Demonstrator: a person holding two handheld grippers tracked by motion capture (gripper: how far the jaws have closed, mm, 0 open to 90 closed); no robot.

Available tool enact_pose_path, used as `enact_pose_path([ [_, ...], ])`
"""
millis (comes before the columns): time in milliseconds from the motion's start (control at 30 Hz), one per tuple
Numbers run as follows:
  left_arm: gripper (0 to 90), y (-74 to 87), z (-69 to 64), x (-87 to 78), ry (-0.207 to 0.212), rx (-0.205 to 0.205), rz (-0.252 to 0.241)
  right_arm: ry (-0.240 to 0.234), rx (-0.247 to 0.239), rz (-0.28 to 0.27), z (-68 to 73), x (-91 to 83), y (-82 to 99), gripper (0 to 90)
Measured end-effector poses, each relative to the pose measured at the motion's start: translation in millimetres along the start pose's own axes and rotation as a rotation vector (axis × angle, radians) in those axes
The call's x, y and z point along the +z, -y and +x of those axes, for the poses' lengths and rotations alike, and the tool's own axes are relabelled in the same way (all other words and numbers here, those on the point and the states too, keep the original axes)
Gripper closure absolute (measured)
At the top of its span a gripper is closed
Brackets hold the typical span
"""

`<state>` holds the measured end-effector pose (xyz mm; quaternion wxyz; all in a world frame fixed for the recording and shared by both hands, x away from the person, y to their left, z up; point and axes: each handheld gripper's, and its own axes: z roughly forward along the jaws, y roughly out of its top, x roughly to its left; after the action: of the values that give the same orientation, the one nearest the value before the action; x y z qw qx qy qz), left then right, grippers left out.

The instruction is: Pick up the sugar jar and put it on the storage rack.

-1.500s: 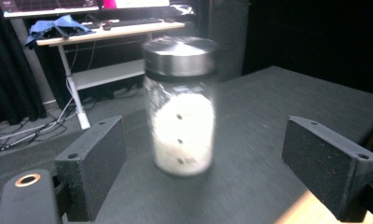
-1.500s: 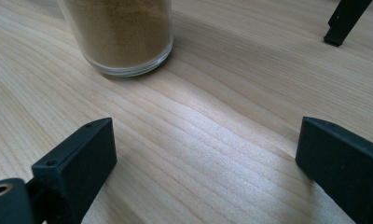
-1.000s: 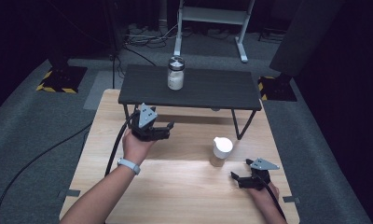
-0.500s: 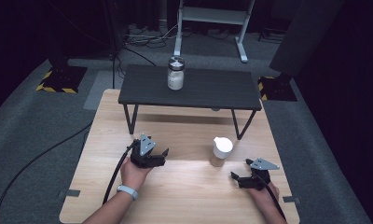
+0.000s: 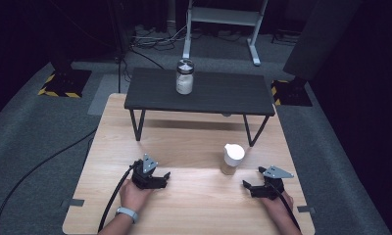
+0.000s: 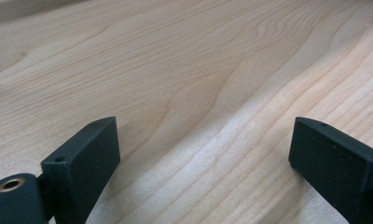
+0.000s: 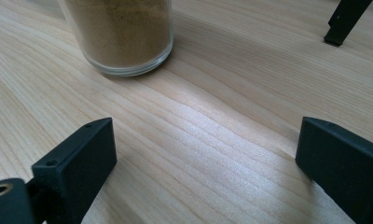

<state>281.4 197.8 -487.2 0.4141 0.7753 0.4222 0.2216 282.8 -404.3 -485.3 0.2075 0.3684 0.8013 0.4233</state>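
We rest both grippers on the wooden table, near the jar of brown powder.

The white-lidded jar (image 5: pixel 232 158) stands right of centre; our right gripper (image 5: pixel 255 187), jaws wide and empty, lies just near-right of it; our left gripper (image 5: pixel 160 178), jaws just opened wide, empty, sits well left on the wooden table (image 5: pixel 194 147).

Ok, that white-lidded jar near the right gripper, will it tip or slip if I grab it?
The jar looks like smooth clear glass, so probably slippery and breakable. It seems nearly full of brown powder, so likely heavy for its size. Its flat base should resist tipping if gripped low by the right gripper.
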Motion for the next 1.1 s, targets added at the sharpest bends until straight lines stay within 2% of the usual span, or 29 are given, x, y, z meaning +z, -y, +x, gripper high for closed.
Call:
enact_pose_path([
  [100,3.6,4.6,1.0,4.1,0.020,0.023,-0.023,0.000,0.000,0.000,0.0,0.0,0.0,4.7],
  [333,1.5,3.4,-2.8,5.1,0.007,0.010,-0.018,0.000,0.000,0.000,0.0,0.0,0.0,4.7],
  [1100,1.4,3.9,-5.1,5.1,0.002,0.006,-0.020,0.006,0.003,0.000,0.7,0.6,-0.4,4.7],
])
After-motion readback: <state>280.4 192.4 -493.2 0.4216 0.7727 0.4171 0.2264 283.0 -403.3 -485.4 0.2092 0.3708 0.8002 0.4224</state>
